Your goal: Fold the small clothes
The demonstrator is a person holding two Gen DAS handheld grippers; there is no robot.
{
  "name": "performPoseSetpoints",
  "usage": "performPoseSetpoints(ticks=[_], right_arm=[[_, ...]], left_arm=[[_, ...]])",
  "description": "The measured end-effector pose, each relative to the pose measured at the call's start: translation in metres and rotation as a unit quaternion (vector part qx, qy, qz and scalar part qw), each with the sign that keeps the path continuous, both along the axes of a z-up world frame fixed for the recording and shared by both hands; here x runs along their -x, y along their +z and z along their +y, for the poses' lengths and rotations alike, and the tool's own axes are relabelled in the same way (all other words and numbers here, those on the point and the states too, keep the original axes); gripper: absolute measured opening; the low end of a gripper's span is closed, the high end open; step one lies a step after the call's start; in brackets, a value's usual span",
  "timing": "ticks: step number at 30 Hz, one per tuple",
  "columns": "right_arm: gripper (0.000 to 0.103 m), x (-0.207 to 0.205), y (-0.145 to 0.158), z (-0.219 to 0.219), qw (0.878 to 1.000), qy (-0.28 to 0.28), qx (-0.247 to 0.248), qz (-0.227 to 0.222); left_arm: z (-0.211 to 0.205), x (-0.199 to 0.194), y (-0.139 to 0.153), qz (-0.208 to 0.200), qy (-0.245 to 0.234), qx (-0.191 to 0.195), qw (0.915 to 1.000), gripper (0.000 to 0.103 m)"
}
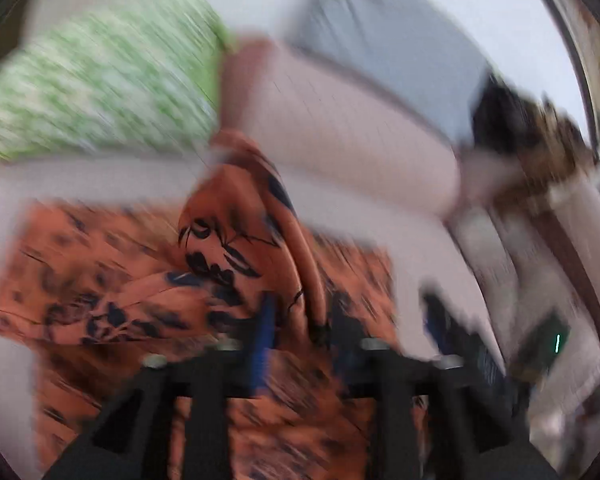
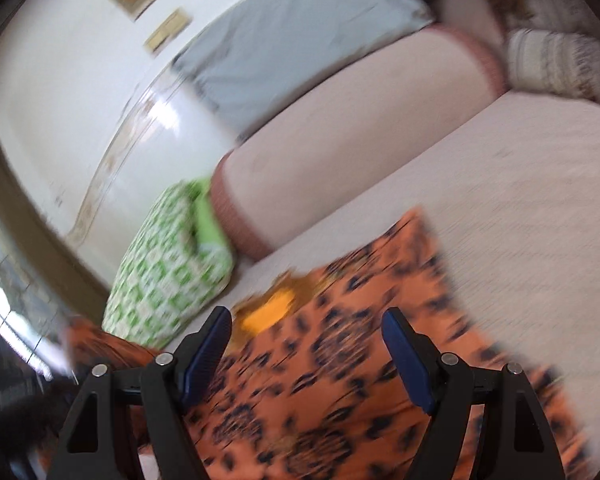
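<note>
Here, left wrist view, heavily blurred. Upper left: green-and-white patterned cushion [image 1: 100, 88]. Centre: pale pink bolster [image 1: 340, 120], grey pillow [image 1: 388, 48] behind it at top. Lower half: orange garment with dark print [image 1: 112, 280] spread on a pale sheet [image 1: 412, 232], one fold of it rising in a ridge toward mid-frame. Bottom centre: left gripper [image 1: 348, 320], jaws apart; the raised fold lies between the blue pads [image 1: 262, 336], contact not readable through the blur.

Right wrist view. Left edge: white wall, then the green cushion [image 2: 168, 264] at lower left beside the bolster [image 2: 340, 156]. Centre bottom: right gripper [image 2: 306, 344], jaws spread wide, nothing gripped, blue pads [image 2: 406, 360] hovering over the orange garment [image 2: 340, 360]. Yellow-orange patch [image 2: 274, 306] just beyond the left pad. Right: bare sheet [image 2: 520, 200]; striped cushion [image 2: 556, 64] at upper right.
</note>
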State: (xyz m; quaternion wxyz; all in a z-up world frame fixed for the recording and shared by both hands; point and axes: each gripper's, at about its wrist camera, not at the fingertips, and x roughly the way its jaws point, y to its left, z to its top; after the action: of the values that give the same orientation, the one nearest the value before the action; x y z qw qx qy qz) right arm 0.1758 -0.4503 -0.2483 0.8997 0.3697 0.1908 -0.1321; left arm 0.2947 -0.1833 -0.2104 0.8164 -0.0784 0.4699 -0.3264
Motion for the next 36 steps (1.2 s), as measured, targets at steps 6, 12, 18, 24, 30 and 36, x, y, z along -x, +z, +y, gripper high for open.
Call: performPoseSetpoints(ticks=[6, 12, 18, 24, 30, 36], right_arm=[[0.083, 0.023, -0.003, -0.051, 0.998, -0.040, -0.055, -0.016], [0.083, -0.007, -0.023, -0.038, 0.990, 0.061, -0.128, 0.022], [0.083, -0.045, -0.059, -0.006, 0.963, 0.150, -0.214, 0.057], [0.074, -0.068, -0.073, 0.015, 0.964, 0.156, -0.206, 0.062], [0.062, -0.083, -0.091, 0.021, 0.964, 0.146, -0.207, 0.080], [0.031, -0.094, -0.097, 0.042, 0.954, 0.181, -0.216, 0.101]], left_arm=[[0.016, 0.008, 0.018, -0.012, -0.054, 0.000, 0.9985, 0.061], [0.126, -0.052, 0.031, -0.094, 0.162, -0.045, 0.9813, 0.083], [0.186, -0.097, -0.040, 0.007, 0.263, -0.125, 0.9566, 0.083], [0.221, -0.103, -0.075, 0.043, 0.290, -0.162, 0.9423, 0.083], [0.230, -0.099, -0.094, 0.064, 0.281, -0.191, 0.9385, 0.083], [0.233, -0.101, -0.101, 0.072, 0.278, -0.192, 0.9384, 0.083]])
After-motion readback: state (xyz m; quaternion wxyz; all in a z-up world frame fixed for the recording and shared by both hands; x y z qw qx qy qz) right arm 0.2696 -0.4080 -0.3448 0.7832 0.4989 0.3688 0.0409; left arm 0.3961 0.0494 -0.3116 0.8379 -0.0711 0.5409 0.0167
